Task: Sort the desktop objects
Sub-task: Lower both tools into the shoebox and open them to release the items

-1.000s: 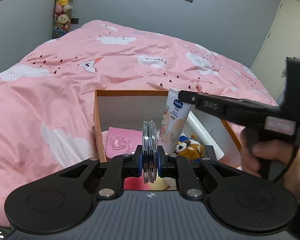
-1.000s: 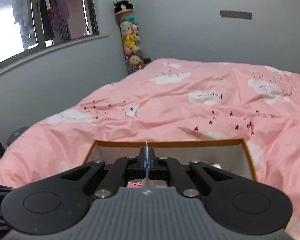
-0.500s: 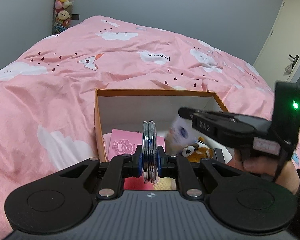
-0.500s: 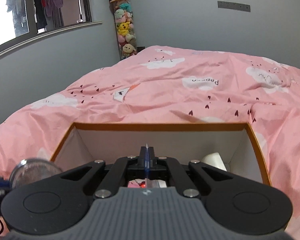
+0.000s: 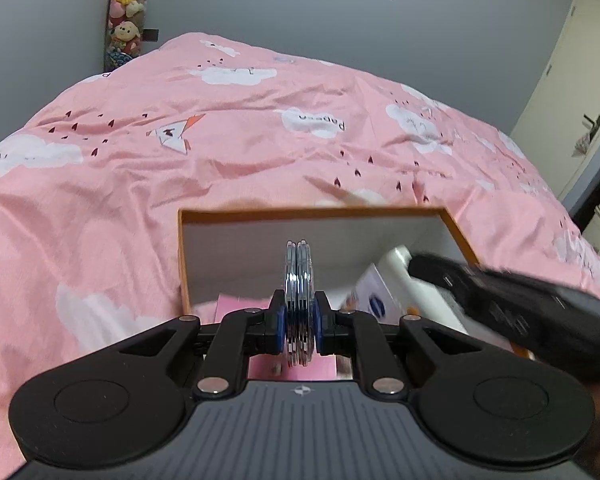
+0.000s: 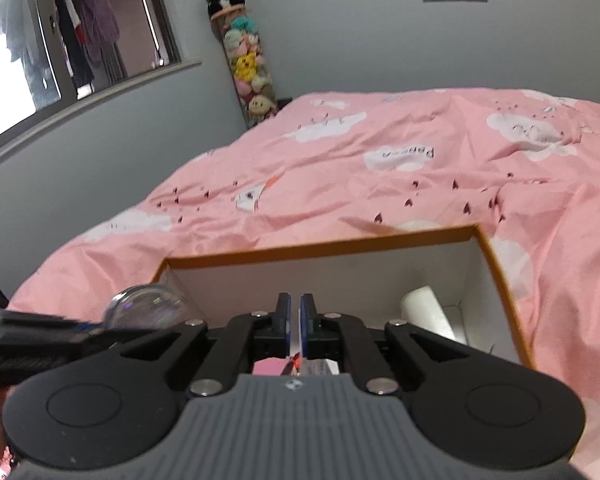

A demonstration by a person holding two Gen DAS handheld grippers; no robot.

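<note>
Both tools are matte black plastic. The left gripper has a ribbed grey body with a small compass-like mark at its front edge, two broad round lobes with shallow circular recesses, angled linkage arms pinned by silver screws, and blue pads on the jaws. The right gripper is built the same, with identical silver screws, grey ribbing and blue pads.

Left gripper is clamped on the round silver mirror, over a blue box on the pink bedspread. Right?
Not quite: the box has an orange rim and white inside, not blue, as both wrist views show. The rest holds: the left gripper is clamped on the round silver mirror, over the box on the pink bedspread.
</note>
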